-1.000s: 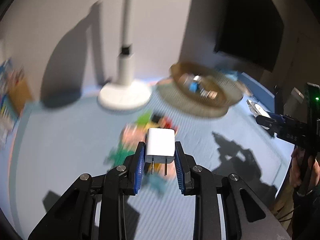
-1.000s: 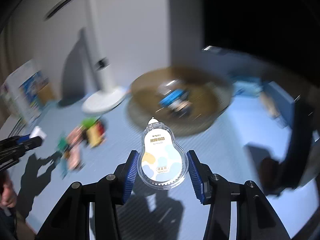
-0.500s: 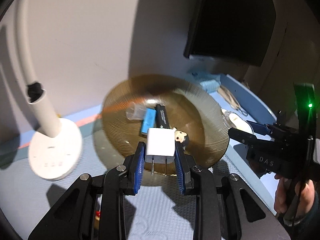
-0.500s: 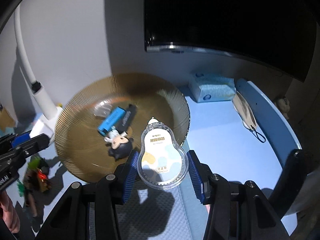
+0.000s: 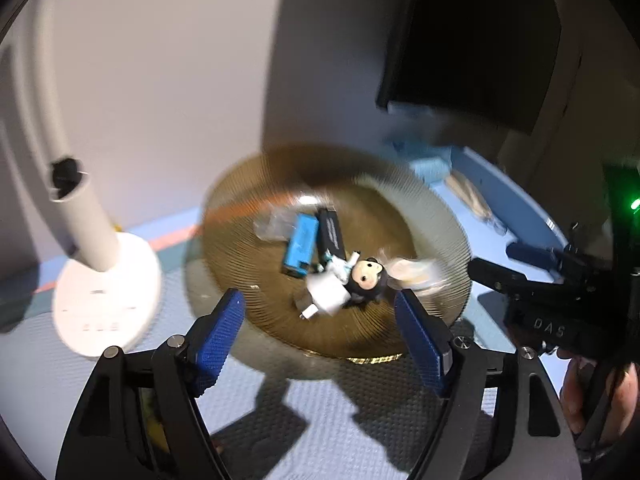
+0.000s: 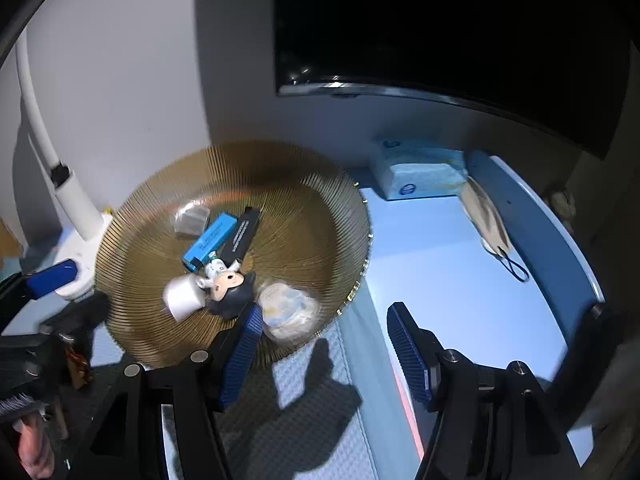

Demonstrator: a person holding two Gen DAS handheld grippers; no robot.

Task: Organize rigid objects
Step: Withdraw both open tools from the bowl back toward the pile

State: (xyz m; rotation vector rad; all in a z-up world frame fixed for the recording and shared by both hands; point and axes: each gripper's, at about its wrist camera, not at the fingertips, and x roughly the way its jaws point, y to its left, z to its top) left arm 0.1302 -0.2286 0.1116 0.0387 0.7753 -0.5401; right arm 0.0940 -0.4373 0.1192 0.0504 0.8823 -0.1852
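Note:
A ribbed amber glass bowl holds a white plug charger, a pear-shaped clear correction-tape case, a dark-haired figurine, a blue case, a black stick and a small clear piece. My left gripper is open and empty just in front of the bowl. My right gripper is open and empty at the bowl's near right rim; its left finger pad overlaps the case.
A white lamp base and its stem stand left of the bowl. A blue tissue pack and a face mask lie at the back right by the raised blue table rim. A dark monitor hangs behind.
Both grippers have opened. The charger has left the left gripper and the correction-tape case the right gripper; both now lie in the bowl.

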